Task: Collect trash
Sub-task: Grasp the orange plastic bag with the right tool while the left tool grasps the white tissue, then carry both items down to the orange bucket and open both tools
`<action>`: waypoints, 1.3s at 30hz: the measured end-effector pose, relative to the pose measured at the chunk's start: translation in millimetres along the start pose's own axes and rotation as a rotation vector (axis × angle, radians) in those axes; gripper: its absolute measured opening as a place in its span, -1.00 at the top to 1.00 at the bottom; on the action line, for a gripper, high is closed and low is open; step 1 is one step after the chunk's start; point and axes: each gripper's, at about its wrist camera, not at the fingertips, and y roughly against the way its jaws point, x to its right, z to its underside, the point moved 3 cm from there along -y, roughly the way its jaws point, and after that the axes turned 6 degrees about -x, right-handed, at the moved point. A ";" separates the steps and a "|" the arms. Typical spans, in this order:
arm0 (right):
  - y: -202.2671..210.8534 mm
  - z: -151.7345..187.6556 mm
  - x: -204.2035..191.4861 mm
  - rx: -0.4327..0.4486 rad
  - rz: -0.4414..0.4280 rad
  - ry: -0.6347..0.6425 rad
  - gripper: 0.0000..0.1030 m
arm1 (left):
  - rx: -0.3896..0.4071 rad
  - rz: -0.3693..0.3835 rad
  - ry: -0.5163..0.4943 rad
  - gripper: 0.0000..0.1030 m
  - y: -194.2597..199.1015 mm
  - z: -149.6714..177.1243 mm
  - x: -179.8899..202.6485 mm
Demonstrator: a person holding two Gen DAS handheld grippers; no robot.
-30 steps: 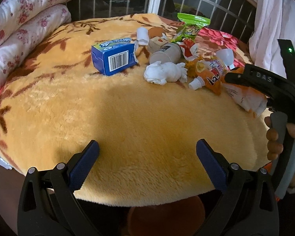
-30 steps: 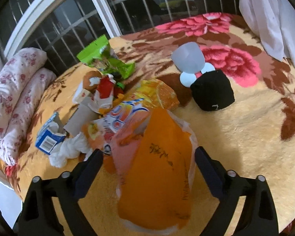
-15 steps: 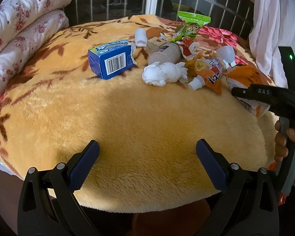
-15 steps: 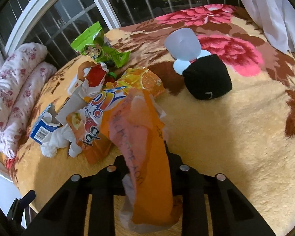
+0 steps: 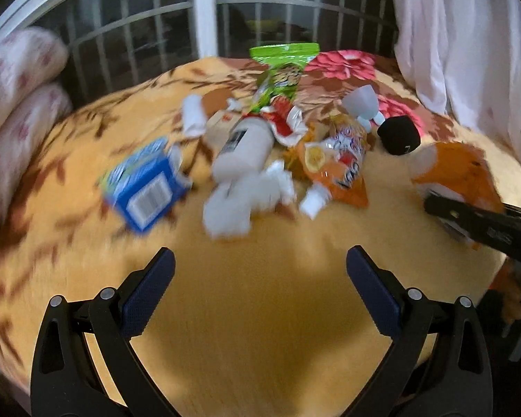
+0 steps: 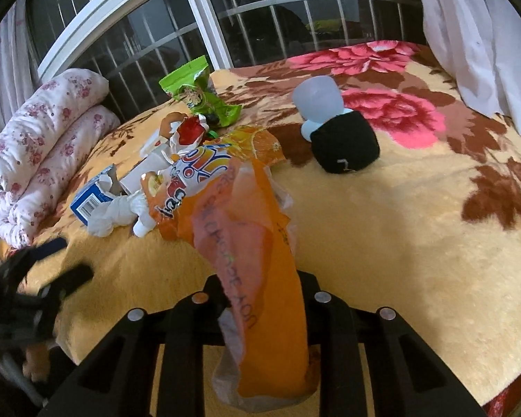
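The right gripper (image 6: 264, 292) is pinched tight on an orange plastic bag (image 6: 260, 278), whose crumpled length runs up between the fingers and drapes back over them toward the camera. In the left wrist view the same bag (image 5: 462, 173) shows at the right edge of the bed (image 5: 260, 312), gripped by the dark bar of the right gripper (image 5: 444, 208).

The left gripper (image 5: 260, 271) is spread wide with nothing between its blue pads (image 5: 149, 295); it hangs over bare yellow blanket on the near side of the trash heap. That view is blurred.

The trash lies in a heap on the flowered blanket, and the orange bag serves as the landmark. Just behind the bag, touching it, is an orange juice pouch (image 6: 187, 187) with a white cap. Left of the bag lie a crumpled white tissue (image 6: 114, 212) and, beyond that, a torn blue carton (image 6: 90, 198). Farther behind the bag sit a white bottle (image 5: 243, 149), a red-and-white wrapper (image 6: 187, 132) and a green snack packet (image 6: 198, 93). To the right of the bag and behind it, well apart from the heap, a black fabric object (image 6: 344, 146) rests against a pale plastic cup (image 6: 316, 100).

Rolled floral bedding (image 6: 41, 139) lies at the far left edge of the bed, below a barred window (image 6: 260, 10). A white curtain (image 6: 479, 34) hangs at the far right.
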 end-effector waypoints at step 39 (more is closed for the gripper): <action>52.3 28.1 -25.5 0.068 -0.062 0.033 0.49 | 0.062 -0.088 0.015 0.35 54.2 28.5 40.8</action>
